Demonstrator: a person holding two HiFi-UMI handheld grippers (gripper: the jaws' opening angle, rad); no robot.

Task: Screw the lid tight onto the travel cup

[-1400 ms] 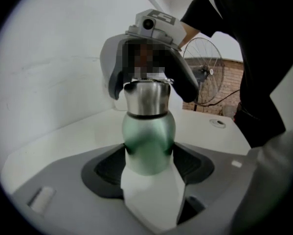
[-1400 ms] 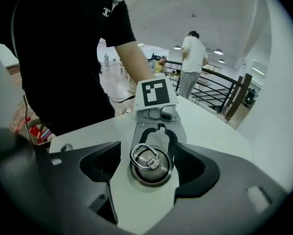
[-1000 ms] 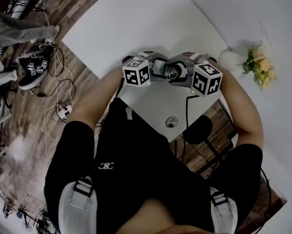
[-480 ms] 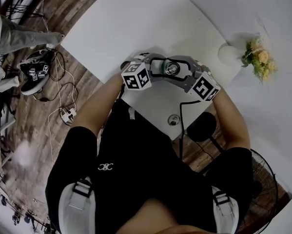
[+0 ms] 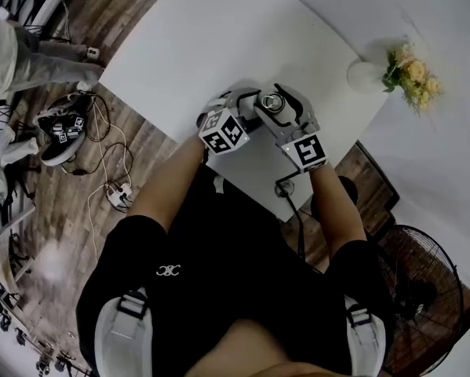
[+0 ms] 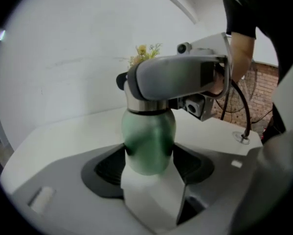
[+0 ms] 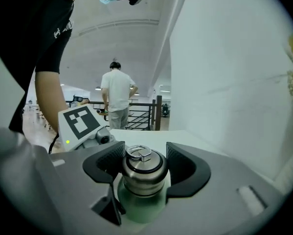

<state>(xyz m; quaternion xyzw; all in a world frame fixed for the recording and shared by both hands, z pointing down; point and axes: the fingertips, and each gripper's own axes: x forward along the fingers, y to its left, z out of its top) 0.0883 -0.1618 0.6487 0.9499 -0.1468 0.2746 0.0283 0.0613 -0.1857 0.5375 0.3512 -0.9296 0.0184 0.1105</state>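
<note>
Right gripper view: the right gripper (image 7: 144, 156) clasps the lid (image 7: 142, 168), already seated on the cup (image 6: 148, 141) that the left gripper (image 6: 149, 156) grips; final tightening likely remains

Frosted-green travel cup (image 6: 148, 141) with steel collar stands roughly upright, body clamped in left gripper (image 6: 148, 164); brushed-steel lid (image 7: 143, 163) with flat ring tab sits on its mouth, clamped in right gripper (image 7: 144, 171).

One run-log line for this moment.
left gripper: shut on travel cup | right gripper: shut on lid | lid: seated on cup | location: over table
</note>
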